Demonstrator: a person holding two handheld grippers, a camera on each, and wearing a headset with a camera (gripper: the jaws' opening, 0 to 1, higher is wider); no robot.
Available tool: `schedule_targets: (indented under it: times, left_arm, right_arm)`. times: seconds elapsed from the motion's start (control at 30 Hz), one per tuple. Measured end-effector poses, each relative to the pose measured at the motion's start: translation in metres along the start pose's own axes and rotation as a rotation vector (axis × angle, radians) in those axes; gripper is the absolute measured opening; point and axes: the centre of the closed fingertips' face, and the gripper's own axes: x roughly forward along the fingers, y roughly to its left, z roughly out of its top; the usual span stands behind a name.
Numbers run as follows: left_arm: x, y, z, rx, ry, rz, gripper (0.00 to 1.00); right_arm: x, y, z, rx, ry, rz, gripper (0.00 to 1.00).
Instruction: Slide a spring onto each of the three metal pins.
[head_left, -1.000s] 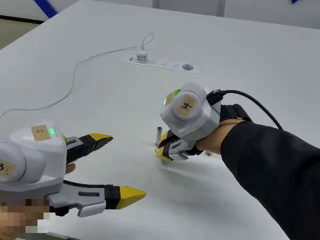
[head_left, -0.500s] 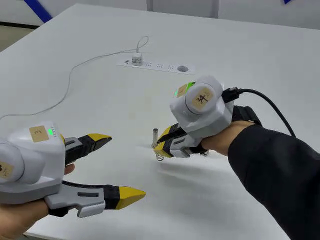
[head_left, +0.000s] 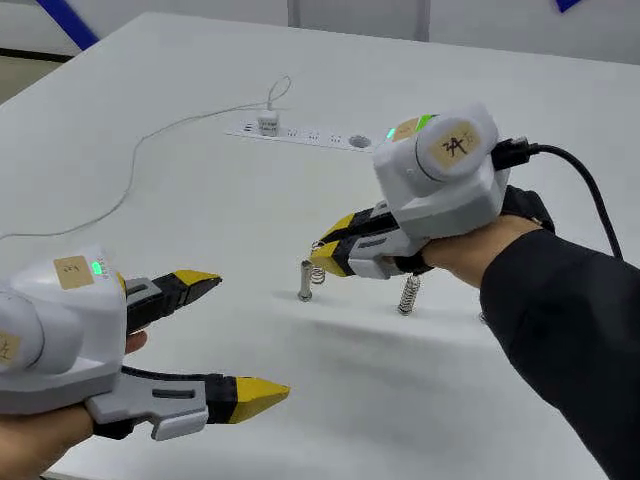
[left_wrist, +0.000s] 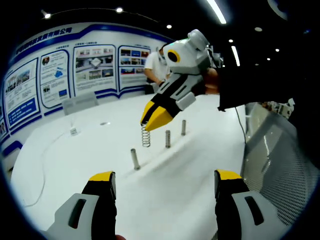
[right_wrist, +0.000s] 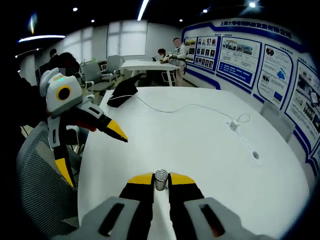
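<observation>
Left gripper (head_left: 247, 336) nearest, jaws spread wide, nothing held. Past it, right gripper (head_left: 326, 258) pinched closed on a spring (head_left: 318, 274) hanging from its tips, just beside a bare pin (head_left: 305, 281). Under its body, a second pin (head_left: 407, 294) already wears a spring.

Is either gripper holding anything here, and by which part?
The right gripper pinches a spring by its upper end, the rest hanging below its fingers. The left gripper is open and empty.

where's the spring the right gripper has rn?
Head view, centre: the spring is pinched at the tips of the right gripper, just right of the bare pin.
</observation>
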Motion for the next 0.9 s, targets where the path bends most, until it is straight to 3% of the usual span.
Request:
schedule_targets:
  times: [0.37, 0.7, 0.9]
  left_arm:
    - [0.001, 0.002, -0.001, -0.006, 0.001, 0.0, 0.83]
    - [0.0, 0.002, -0.005, -0.013, 0.009, 0.006, 0.83]
    - [-0.001, 0.003, -0.007, -0.018, 0.011, 0.009, 0.83]
  right_arm:
    - [0.008, -0.013, 0.016, 0.0, -0.039, -0.031, 0.12]
    - [0.031, -0.025, 0.006, 0.023, -0.006, -0.014, 0.12]
    - [0.035, -0.025, 0.0, 0.03, 0.01, -0.016, 0.12]
